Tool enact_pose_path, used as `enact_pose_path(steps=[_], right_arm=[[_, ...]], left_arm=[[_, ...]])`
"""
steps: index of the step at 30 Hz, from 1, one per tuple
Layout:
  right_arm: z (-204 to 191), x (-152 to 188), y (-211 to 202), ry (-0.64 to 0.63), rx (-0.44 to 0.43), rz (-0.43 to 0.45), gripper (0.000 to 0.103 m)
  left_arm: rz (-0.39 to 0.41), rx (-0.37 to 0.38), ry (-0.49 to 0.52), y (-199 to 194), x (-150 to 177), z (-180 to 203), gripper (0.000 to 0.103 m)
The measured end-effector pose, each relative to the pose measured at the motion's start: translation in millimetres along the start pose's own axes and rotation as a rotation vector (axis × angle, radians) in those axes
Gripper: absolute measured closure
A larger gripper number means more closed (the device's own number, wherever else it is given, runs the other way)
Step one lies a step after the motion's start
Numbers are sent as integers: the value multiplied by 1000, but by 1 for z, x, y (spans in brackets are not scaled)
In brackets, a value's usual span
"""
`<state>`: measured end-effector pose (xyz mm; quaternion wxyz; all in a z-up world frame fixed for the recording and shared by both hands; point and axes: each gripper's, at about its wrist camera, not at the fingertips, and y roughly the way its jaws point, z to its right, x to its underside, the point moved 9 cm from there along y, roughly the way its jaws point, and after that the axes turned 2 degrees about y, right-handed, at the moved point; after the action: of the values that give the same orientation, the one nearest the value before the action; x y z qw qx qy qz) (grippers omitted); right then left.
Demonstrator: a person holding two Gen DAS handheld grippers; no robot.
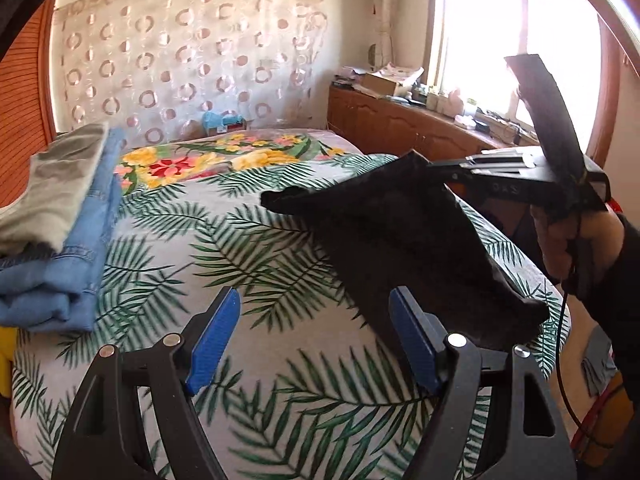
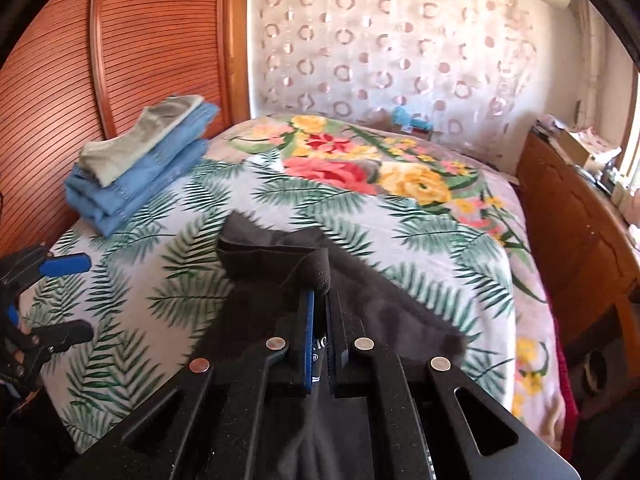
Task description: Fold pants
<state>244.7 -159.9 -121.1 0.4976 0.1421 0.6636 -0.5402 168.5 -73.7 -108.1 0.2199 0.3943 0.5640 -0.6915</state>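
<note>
a bed point(image 2: 460, 240) fills most of both views, covered with a blanket point(image 1: 256, 280) that has green palm leaves near the grippers and big flowers further back. behind it hangs a curtain point(image 1: 192, 52) with ring patterns, and a wooden cabinet point(image 1: 400, 124) stands along the window side. at the far left edge of the bed lies a pile of folded clothes point(image 2: 140, 168), blue pieces under a grey one. the black pants point(image 2: 276, 264) are near the middle of the bed, in front of the grippers; one part is lifted above the blanket and the rest hangs down to it. the right gripper point(image 2: 320, 304) has its jaws together, clamped on the edge of the pants, and a person's hand point(image 1: 568, 240) holds it. the left gripper point(image 1: 312, 340) has its blue pads point(image 1: 212, 344) wide apart with nothing between them, just beside the pants.
</note>
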Motion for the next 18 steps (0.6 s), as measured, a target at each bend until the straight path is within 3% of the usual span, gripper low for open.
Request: enact_pose_path(steps=[14, 15, 16, 18], right_arm=[[48, 5, 34, 84, 163, -55, 98], [49, 5, 34, 96, 164, -55, 97], [50, 4, 34, 109, 159, -56, 87], [50, 4, 34, 134, 157, -55, 80]], left_arm=[[-73, 27, 33, 30, 15, 22, 25], [-78, 30, 33, 31, 16, 24, 25], [-85, 32, 35, 33, 18, 25, 25], [-94, 33, 39, 36, 20, 27, 25]])
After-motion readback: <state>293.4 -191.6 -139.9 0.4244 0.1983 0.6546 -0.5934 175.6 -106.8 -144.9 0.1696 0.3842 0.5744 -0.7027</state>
